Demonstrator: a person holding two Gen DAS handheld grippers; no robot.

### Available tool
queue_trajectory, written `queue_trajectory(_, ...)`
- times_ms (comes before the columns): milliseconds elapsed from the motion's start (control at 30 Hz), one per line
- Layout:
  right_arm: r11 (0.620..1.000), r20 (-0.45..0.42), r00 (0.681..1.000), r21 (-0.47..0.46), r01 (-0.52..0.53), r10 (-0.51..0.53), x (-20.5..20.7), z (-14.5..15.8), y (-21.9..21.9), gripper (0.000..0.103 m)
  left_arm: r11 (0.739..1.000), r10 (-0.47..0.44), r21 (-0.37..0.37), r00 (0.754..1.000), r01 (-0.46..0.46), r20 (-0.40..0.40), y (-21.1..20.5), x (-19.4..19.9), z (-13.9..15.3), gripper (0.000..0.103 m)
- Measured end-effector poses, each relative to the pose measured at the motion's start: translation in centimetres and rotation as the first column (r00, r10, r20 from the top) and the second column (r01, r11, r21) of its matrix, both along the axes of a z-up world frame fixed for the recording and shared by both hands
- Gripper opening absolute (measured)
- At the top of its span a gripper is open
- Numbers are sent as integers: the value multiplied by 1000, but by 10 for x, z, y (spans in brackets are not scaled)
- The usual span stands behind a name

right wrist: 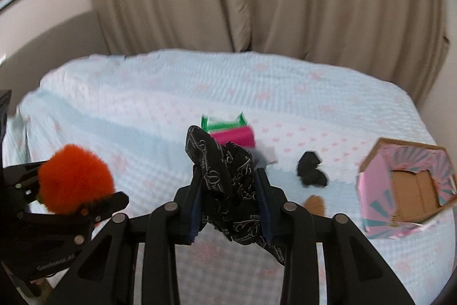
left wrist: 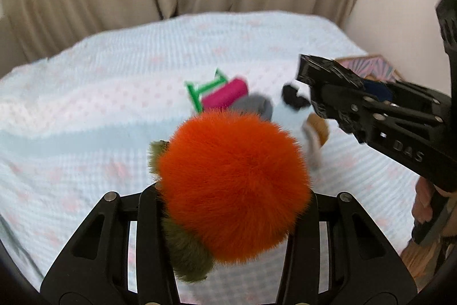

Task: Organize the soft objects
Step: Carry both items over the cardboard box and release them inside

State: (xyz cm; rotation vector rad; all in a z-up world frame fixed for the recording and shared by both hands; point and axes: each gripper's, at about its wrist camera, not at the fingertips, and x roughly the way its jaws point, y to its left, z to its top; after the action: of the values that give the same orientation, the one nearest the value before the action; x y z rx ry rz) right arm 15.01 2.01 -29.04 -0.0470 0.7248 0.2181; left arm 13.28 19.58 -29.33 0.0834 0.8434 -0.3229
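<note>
We've got both grippers loaded above the bed [right wrist: 142,93]. Left gripper [left wrist: 228,190] is clamped on the orange pompom [left wrist: 234,185], fur bulging well past both fingers, olive tuft [left wrist: 185,256] hanging out low on the left side. Right gripper [right wrist: 230,190] is squeezed onto the black scarf [right wrist: 225,179]: bunched fabric sits between the pads, one fold sticking up past the tips, a tail drooping below the right finger. We judge both light and fully soft; the pompom compresses a lot, so the grip is on fluff and could slip if jerked; better to bite through its core. The scarf looks silky and slick, and a thick bunch holds better than a single layer, which is roughly what we have. Loose tail may snag or drag. Pink box [right wrist: 405,190] lies open at the right on the bed, likely the drop target, though we can't confirm. Still on the bed: pink roll [right wrist: 237,136] against a green frame [right wrist: 222,120], grey piece [right wrist: 268,155], black lump [right wrist: 311,169], brown bit [right wrist: 314,203]. Frames are blurred, so contact edges are rough.
</note>
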Motion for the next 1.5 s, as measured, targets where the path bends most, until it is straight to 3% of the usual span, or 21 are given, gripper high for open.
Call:
queue_trajectory(167,993,16,993,24,114,-114,-22,59,-23,31,999,-40,-36,999,41,17,-18,3,56,38)
queue_trajectory(333,964,37,964,59,261,-263,-43,109,-70,31,992,-105,-69,994,107,31,-58,13,91,38)
queue_trajectory(533,936,49,935,46,348,-350,-57,145,-128,31,981,-163,-97,985,167,46,-131,17,128,38)
queue_trajectory(767,924,41,924,41,379,-381,-58,169,-210,31,978,-168,-123,985,170,20,-222,31,142,38)
queue_trajectory(967,932,16,934,64,356,-358,-40,169,-280,31,987,-145,-72,989,146,22,-308,46,136,38)
queue_trajectory(1133,944,-35,945,53,327,-325,-15,153,-337,31,991,-117,-73,993,116,-12,-361,72,119,38)
queue_trajectory(1500,955,-214,942,94,282,-258,66,62,-438,31,997,-82,-22,979,79,-188,-458,142,26,38)
